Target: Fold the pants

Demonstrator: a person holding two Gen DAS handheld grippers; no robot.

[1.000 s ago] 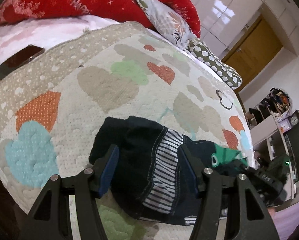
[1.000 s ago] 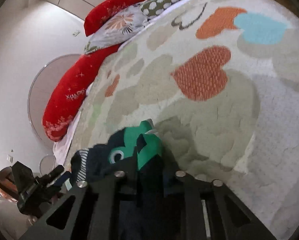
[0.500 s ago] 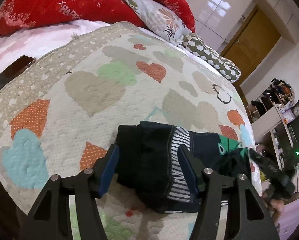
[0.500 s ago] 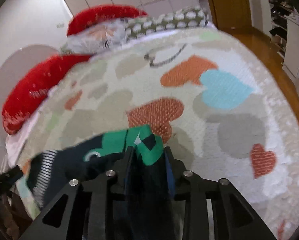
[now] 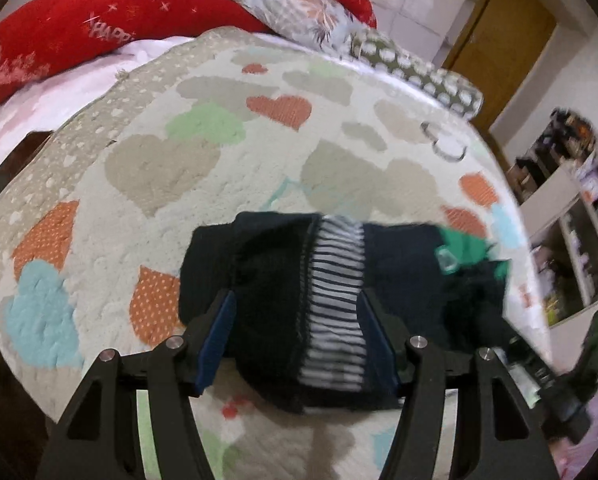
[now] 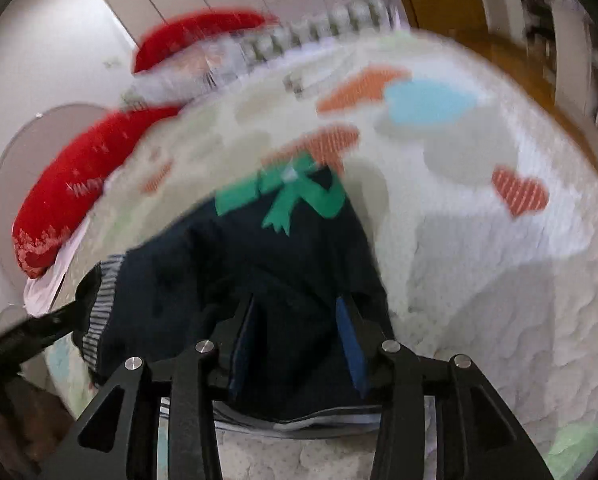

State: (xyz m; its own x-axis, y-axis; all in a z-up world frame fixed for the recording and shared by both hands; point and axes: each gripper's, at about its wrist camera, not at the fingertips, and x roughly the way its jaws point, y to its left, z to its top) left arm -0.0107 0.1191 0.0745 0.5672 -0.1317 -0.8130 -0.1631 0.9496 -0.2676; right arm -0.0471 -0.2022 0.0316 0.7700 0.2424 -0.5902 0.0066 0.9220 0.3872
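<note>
**Pants bundled on the quilt, a claw over each end**

The pants (image 5: 275, 280) lie in a dark navy heap on the heart-patterned quilt (image 5: 171, 168) of the bed, at lower centre of the left wrist view. A band of white-and-navy stripes (image 5: 335, 300) runs down the heap, and a green patch (image 5: 463, 248) shows at its right end.

The left claw (image 5: 299, 336) sits at the near edge of the heap with its jaws wide apart. The striped band and the dark cloth beside it fill the gap between the two blue-padded fingers (image 5: 215, 340). Whether the pads press on the cloth cannot be told. At the lower right of this view the right claw shows only as a dark blurred shape, so its jaws cannot be read from here.

In the right wrist view, which is blurred, the pants (image 6: 235, 280) fill the centre, with the green patch (image 6: 295, 196) at the far end and the stripes (image 6: 99, 308) at the left. The right claw (image 6: 299, 340) has its jaws partly apart, with dark cloth bunched between the blue pads (image 6: 351, 344). The cloth reaches both fingers, yet a firm grip cannot be confirmed.

Red pillows (image 5: 83, 32) lie at the upper left of the left view, along the head of the bed.
</note>
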